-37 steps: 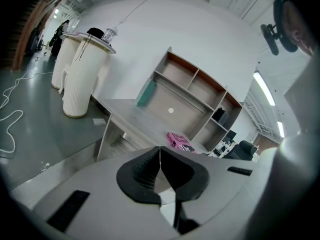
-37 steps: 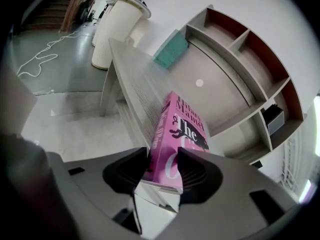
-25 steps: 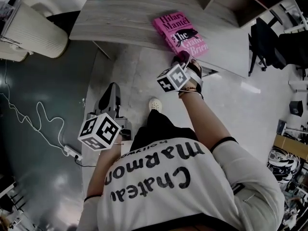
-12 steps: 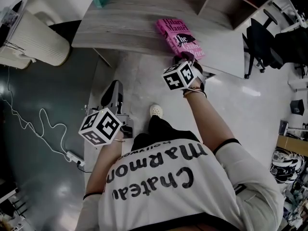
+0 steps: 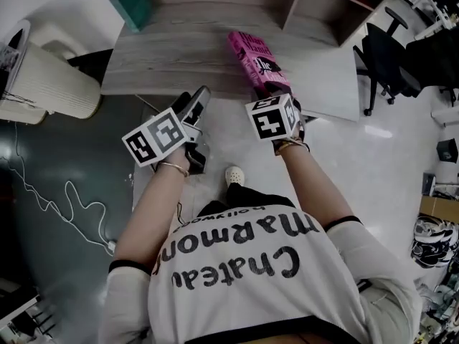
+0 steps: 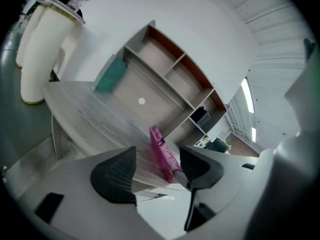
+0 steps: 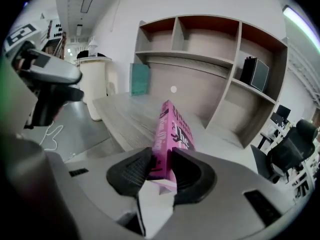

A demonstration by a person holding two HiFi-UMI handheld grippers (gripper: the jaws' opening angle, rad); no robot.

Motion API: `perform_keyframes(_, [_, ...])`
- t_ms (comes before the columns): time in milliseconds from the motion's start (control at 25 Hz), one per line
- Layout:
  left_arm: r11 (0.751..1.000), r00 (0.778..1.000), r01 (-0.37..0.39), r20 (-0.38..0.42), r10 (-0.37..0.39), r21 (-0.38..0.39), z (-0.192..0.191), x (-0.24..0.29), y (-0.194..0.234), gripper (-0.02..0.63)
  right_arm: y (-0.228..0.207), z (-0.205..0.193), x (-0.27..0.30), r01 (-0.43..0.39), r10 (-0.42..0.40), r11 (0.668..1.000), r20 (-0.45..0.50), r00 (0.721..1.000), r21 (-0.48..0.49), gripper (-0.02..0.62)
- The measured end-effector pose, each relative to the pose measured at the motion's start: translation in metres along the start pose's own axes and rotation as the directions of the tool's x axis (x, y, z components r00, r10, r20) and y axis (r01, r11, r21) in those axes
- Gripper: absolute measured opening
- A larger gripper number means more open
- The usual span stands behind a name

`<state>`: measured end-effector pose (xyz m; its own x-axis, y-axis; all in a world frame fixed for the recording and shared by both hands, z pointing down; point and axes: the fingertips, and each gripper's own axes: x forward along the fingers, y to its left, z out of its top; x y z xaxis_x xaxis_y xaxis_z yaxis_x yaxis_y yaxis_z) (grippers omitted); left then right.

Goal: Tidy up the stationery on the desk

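Book (image 5: pixel 259 61) pink, black lettering; desk (image 5: pixel 172 52) grey woodgrain; board (image 5: pixel 132 3) teal; cylinder (image 5: pixel 50 77) cream, ribbed.

This is an office: at twelve o'clock stands a grey wood-grain desk (image 5: pixel 179 56) with a shelf unit (image 7: pixel 210 39) of open cubbies. A black swivel chair (image 5: pixel 384 59) sits at two o'clock on the pale, glossy floor

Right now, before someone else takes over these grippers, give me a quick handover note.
Right gripper: jaws have just been closing and now clamp the near end of the pink book, which is up on edge at the front of the desk.
Left gripper: jaws have just opened, nothing between them, held left of the book.
Done: book gripped.
Left: put it away, probably on the shelves. A teal folder stands at the desk's back.
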<state>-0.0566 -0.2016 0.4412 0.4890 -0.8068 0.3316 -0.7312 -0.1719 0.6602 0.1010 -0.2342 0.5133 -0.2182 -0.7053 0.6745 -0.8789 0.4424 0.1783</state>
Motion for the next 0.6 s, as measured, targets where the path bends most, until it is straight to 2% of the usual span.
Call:
perform_keyframes(160, [0.997,0.989,-0.012,-0.147,0.001,-0.076,-0.002,0.078,0.006,0.305,-0.006,0.006,-0.007,-0.027,0.026,0.998,0.010,1.000,0.057,0.140])
perform_keyframes(280, [0.992,0.974,0.005,-0.226,-0.033,-0.124,-0.008,0.128,0.000,0.328,-0.005,0.008,-0.009,-0.044,0.043,0.996,0.013,0.999,0.075,0.140])
perform_keyframes(400, [0.990,0.952,0.026,-0.300,-0.067,-0.138,-0.018,0.167,-0.012,0.337,-0.006,0.009,-0.011,-0.053,0.052,0.995,0.015,0.999,0.079,0.140])
perform_keyframes(600, [0.992,0.925,0.002,-0.375,-0.050,-0.128,-0.037,0.198,-0.020,0.336,-0.007,0.009,-0.009,-0.062,0.061,0.995,0.015,0.998,0.082,0.140])
